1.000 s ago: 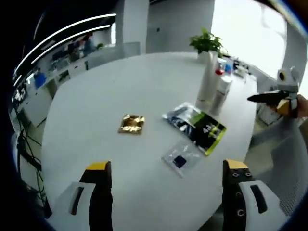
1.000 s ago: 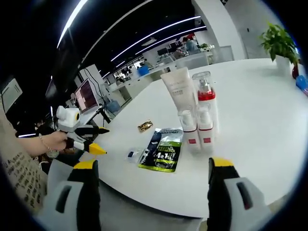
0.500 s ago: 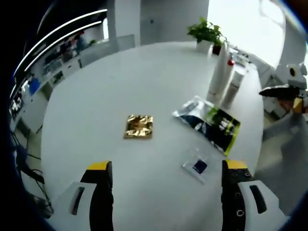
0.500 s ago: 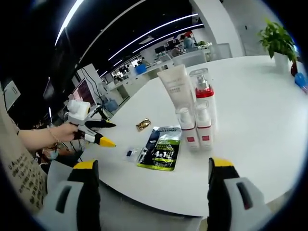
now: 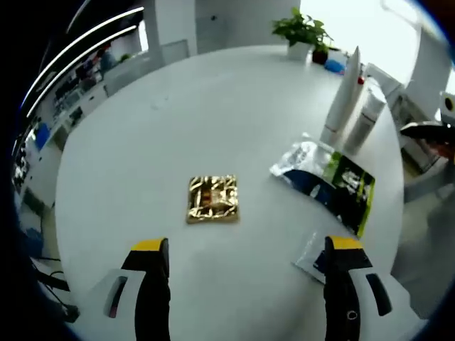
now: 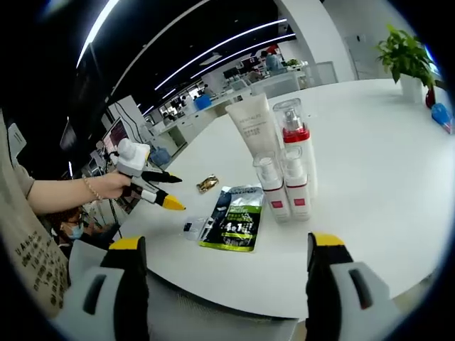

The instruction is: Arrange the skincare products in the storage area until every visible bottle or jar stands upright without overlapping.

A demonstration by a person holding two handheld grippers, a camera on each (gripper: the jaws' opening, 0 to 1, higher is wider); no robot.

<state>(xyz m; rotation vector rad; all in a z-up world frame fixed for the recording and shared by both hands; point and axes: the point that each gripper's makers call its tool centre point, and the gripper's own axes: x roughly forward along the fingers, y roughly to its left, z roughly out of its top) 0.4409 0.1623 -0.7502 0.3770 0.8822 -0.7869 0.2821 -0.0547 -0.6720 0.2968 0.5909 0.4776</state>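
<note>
Right gripper view: four bottles [image 6: 279, 160] stand upright together on the white table [image 6: 370, 156] beside a flat green pouch [image 6: 234, 219], both grippers' fingers wide, holding nothing, the left gripper [image 6: 158, 190] over the table edge.

A white tube [image 6: 250, 128] is seen standing upright on its cap on a round white table [image 6: 370, 170], with a clear pump bottle [image 6: 293, 138] with a red collar upright just beside it. In front of these, two small bottles [image 6: 283, 186] with clear caps and red labels stand upright — side by side, very close together. Three flat packets lie on the tabletop, well clear of one another except where noted: a crinkled gold sachet [image 5: 212, 199], a green and black foil pouch [image 5: 328, 186] with a silvery end, and a small clear sachet [image 5: 313, 253] with a dark square inside — this last lies just beside the pouch's corner.
</note>
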